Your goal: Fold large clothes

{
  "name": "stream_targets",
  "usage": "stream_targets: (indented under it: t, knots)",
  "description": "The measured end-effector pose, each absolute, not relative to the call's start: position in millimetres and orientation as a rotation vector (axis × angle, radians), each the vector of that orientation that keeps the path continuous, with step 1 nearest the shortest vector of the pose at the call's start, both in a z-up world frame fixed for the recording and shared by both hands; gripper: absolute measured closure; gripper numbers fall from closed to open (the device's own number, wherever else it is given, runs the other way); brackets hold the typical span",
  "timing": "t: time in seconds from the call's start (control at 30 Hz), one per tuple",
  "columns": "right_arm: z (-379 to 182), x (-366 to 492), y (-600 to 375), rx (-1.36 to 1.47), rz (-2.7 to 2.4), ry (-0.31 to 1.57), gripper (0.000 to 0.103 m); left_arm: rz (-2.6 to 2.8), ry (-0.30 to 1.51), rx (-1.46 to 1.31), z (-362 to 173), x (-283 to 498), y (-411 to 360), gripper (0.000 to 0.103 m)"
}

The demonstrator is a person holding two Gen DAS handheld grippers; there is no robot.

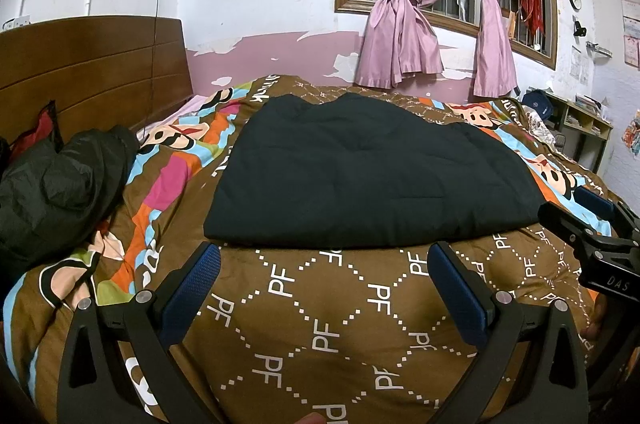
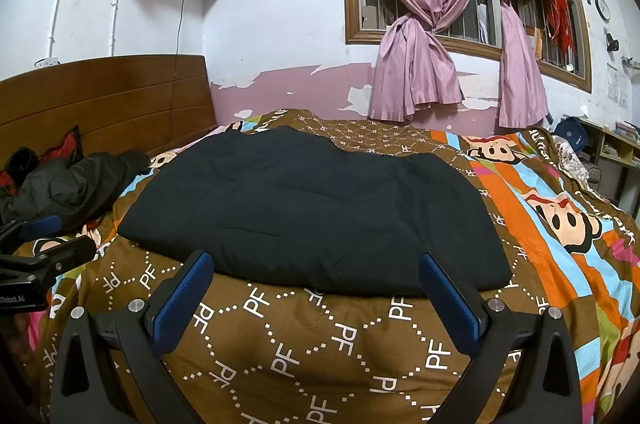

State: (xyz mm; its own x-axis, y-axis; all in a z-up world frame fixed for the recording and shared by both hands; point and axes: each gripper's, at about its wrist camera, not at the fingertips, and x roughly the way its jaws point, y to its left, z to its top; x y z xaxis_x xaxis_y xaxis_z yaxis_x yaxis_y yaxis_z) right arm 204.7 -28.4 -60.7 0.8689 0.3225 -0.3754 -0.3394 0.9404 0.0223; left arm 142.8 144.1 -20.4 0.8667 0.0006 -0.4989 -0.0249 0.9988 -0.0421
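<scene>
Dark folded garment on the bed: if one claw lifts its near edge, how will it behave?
The dark folded garment looks padded and stitched, so it is probably floppy and would sag. Its stacked layers may slide apart. It seems light for its bulk.

Both wrist cameras looked from the bed's near edge across the patterned quilt (image 1: pixel 320 324) toward the curtained window (image 2: pixel 460 3), low and close. They shared the folded dark garment (image 1: pixel 372 167); each caught the other gripper at its frame's edge
</scene>
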Motion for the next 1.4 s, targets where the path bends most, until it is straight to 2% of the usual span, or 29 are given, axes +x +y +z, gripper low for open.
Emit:
stream_targets:
  t: [0.53,1.4]
  knots:
    - [-59.3,205.5,-32.8,-0.05,0.328,0.364,0.0,0.026,0.47,-0.036,-13.0,138.2,142.2,0.002]
    - [-64.1,205.2,-27.7,-0.067,0.331,0.364,0.0,0.015,0.483,-0.008,-22.1,136.8,141.3,0.002]
